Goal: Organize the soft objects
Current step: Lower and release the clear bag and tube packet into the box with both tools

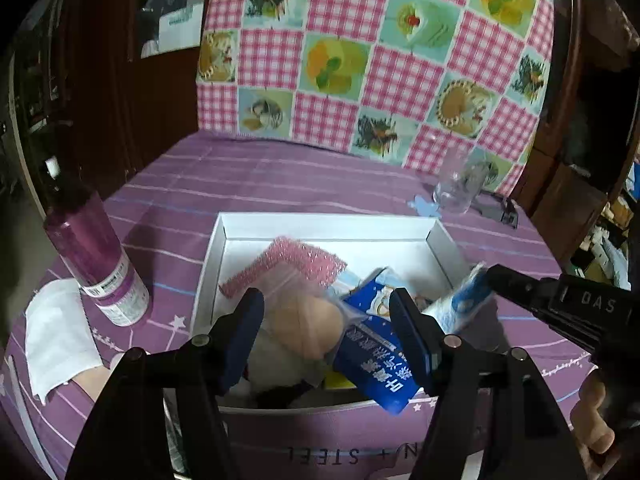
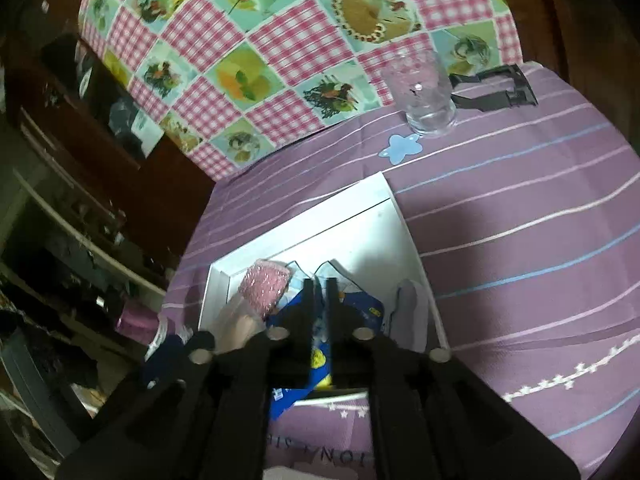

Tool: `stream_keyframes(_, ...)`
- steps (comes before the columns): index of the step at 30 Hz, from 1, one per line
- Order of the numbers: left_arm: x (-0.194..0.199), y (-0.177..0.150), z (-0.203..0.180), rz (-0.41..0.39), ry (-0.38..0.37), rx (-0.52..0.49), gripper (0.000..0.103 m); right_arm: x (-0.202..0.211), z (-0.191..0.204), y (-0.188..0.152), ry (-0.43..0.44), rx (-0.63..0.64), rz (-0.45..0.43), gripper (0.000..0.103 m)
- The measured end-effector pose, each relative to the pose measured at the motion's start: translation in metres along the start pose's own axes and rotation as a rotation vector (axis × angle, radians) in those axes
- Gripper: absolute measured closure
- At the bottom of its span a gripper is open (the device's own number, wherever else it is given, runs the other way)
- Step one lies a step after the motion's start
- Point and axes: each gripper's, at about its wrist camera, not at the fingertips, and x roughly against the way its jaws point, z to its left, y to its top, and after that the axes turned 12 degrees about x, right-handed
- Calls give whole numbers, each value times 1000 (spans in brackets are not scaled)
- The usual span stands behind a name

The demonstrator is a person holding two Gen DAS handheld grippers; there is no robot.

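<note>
1. Over the near end of the white box (image 1: 320, 226), the left claw (image 1: 326, 330) stands wide, its pads clear of the clear bag with a beige soft thing (image 1: 306, 326) lying between them; the bag rests inside the box, apparently let go there to be stored.
2. Beside it lie a pink mesh piece (image 1: 296, 260) and a blue packet (image 1: 372, 356), whose corner overhangs the near wall.
3. From the right, the right claw (image 1: 486, 276) reaches to a white-and-blue pack (image 1: 460, 300) at the box's right wall.
4. Seen from the right wrist, that claw (image 2: 319, 290) is narrow; whether it pinches anything is unclear, since blur hides the gap.
5. Behind the box, a glass (image 2: 424, 96) stands on the purple worktop (image 2: 520, 220), well apart.
</note>
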Motion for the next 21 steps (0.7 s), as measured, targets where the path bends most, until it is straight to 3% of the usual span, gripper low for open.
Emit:
stream_keyframes(1,3,1,0,-11,1,2,37,3,3,1,-11,17,8,76)
stream_keyframes(2,4,2,0,-15,0,3,37,5,5,2,-23,29,10,58)
stream_keyframes(3,6,3,-1,-20,-1,1,36,9,7,2,-29,37,4,46)
stream_keyframes(9,12,4,-1,-30,1,-9,33,20,14,5,-52,65,10,46)
stream_keyframes(18,26,4,-1,-53,31,-23,33,22,26,2,-141,141,165,46)
stream_keyframes(21,35,1,5,-47,36,-2,33,23,30,0,-114,154,212,46)
